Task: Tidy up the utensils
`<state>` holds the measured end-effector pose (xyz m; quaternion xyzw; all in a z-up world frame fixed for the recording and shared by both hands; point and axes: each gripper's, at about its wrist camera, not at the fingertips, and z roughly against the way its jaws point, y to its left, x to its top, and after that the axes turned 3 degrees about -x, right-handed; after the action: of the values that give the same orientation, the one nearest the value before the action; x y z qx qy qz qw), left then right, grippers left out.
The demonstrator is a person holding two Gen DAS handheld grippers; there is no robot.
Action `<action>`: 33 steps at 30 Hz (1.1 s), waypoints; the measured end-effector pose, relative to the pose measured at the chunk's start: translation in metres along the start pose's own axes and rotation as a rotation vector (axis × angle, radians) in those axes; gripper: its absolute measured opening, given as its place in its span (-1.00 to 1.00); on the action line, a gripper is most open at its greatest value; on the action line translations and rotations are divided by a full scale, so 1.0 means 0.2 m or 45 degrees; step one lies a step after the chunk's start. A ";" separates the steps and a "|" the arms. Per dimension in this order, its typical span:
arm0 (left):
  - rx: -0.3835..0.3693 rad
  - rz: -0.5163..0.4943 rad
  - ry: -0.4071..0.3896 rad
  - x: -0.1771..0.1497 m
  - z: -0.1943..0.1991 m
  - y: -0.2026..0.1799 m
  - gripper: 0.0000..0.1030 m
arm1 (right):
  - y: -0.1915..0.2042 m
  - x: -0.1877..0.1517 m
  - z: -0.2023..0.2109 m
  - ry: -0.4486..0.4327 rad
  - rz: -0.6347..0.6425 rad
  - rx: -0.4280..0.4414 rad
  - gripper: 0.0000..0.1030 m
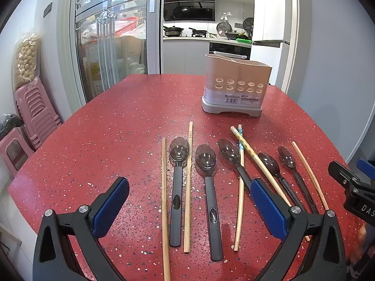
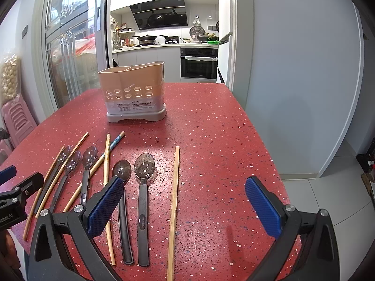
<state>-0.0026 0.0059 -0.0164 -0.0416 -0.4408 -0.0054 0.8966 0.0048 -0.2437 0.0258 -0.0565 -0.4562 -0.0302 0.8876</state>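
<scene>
Several dark plastic spoons (image 1: pixel 179 178) (image 2: pixel 143 187) and several wooden chopsticks (image 1: pixel 188 187) (image 2: pixel 174 199) lie side by side on the red speckled table (image 1: pixel 105 128) (image 2: pixel 222 128). A beige perforated utensil holder (image 1: pixel 235 85) (image 2: pixel 133 91) stands upright behind them. My left gripper (image 1: pixel 189 203) hovers open over the near ends of the left spoons, holding nothing. My right gripper (image 2: pixel 184 208) is open above the rightmost chopstick and spoon handles, also holding nothing. One chopstick (image 1: pixel 240 140) has a blue patterned end. The right gripper shows at the right edge of the left wrist view.
Stacked pink stools (image 1: pixel 35 114) (image 2: pixel 16 119) stand left of the table beside a glass sliding door (image 1: pixel 110 35). A kitchen with stove and oven (image 2: pixel 199 63) lies beyond the doorway. The table's right edge (image 2: pixel 269 152) drops to a tiled floor.
</scene>
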 end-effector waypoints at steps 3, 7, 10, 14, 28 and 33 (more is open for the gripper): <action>0.000 0.001 0.002 0.00 0.00 0.00 1.00 | 0.00 0.00 0.00 0.001 0.001 0.000 1.00; -0.002 0.000 0.007 0.00 0.00 -0.01 1.00 | 0.00 0.00 0.00 0.004 0.001 -0.001 1.00; -0.004 0.003 0.016 0.00 0.00 0.00 1.00 | 0.00 0.00 -0.01 0.010 0.002 -0.001 1.00; 0.005 0.024 0.061 0.02 -0.03 0.02 1.00 | 0.00 0.00 -0.02 0.040 -0.004 0.005 1.00; 0.041 0.082 0.353 0.16 -0.29 0.34 1.00 | -0.11 0.15 -0.23 0.312 0.002 0.056 0.93; 0.025 0.049 0.462 0.16 -0.40 0.36 1.00 | -0.10 0.17 -0.32 0.417 0.024 0.105 0.52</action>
<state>0.0836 0.0720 -0.0447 -0.0396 -0.2708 0.0085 0.9618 0.0730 -0.2719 0.0177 -0.0188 -0.3058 -0.0120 0.9518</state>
